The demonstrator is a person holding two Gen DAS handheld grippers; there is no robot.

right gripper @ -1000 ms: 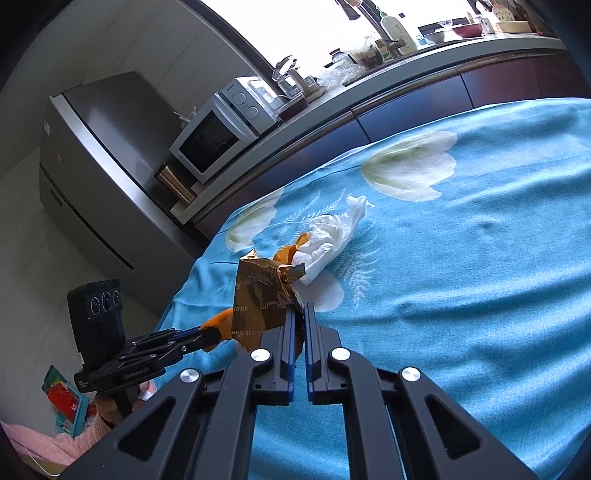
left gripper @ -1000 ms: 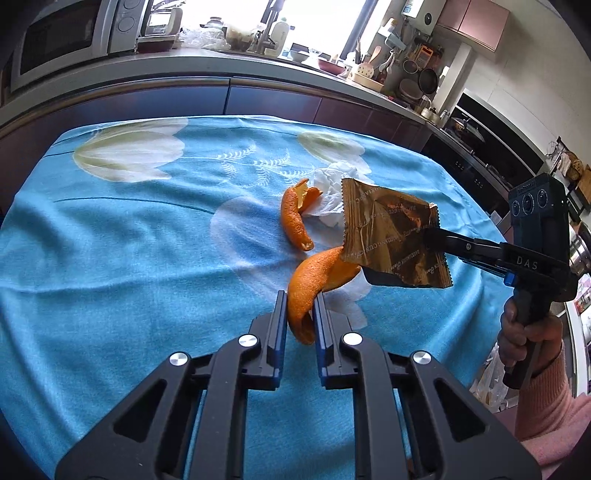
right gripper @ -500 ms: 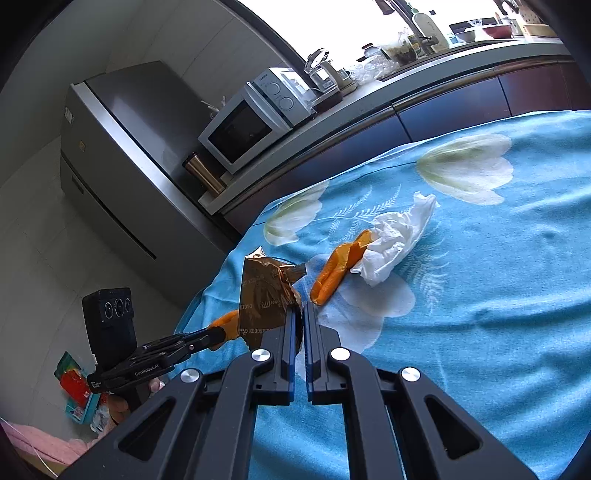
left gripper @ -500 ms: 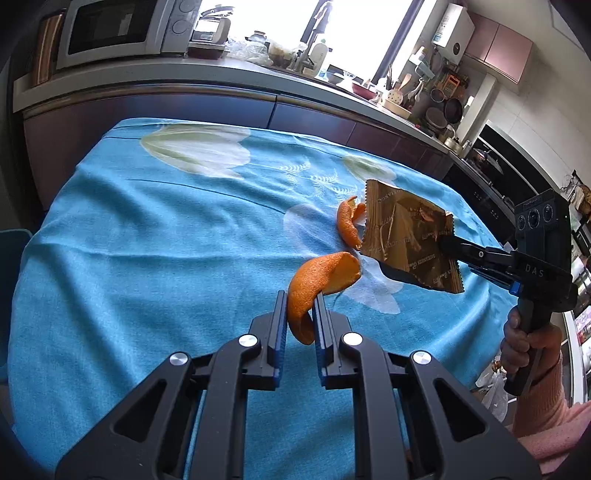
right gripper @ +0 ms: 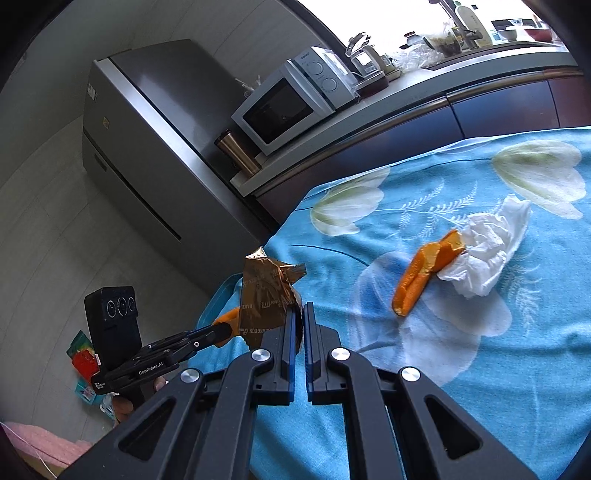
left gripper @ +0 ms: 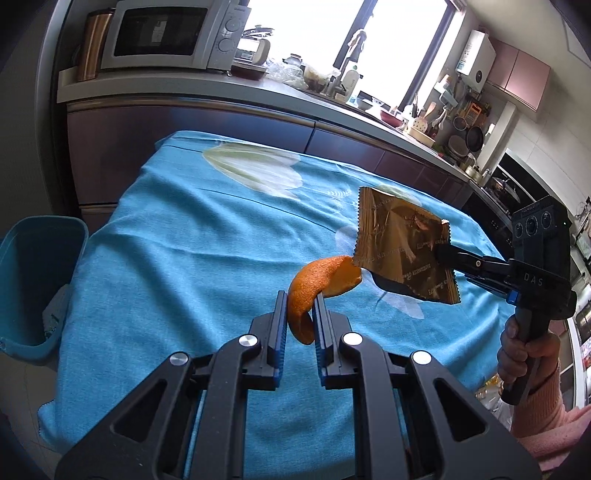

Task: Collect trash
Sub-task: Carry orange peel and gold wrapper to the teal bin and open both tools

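My left gripper (left gripper: pixel 299 310) is shut on a curved orange peel (left gripper: pixel 321 284) and holds it above the blue tablecloth (left gripper: pixel 184 258). My right gripper (right gripper: pixel 300 317) is shut on a gold snack wrapper (right gripper: pixel 264 295), also lifted; it shows in the left wrist view (left gripper: pixel 402 243) beside the peel. A second orange peel (right gripper: pixel 421 269) and a crumpled white tissue (right gripper: pixel 487 251) lie together on the cloth. A blue bin (left gripper: pixel 33 266) stands on the floor left of the table.
A dark counter (left gripper: pixel 258 107) with a microwave (left gripper: pixel 166 33) runs behind the table. A steel fridge (right gripper: pixel 155 147) stands past the table's left end. Small items lie on the floor (right gripper: pixel 83 354).
Both grippers have carried the peel and the wrapper leftward toward the table's left end. The blue bin has come into the left wrist view.
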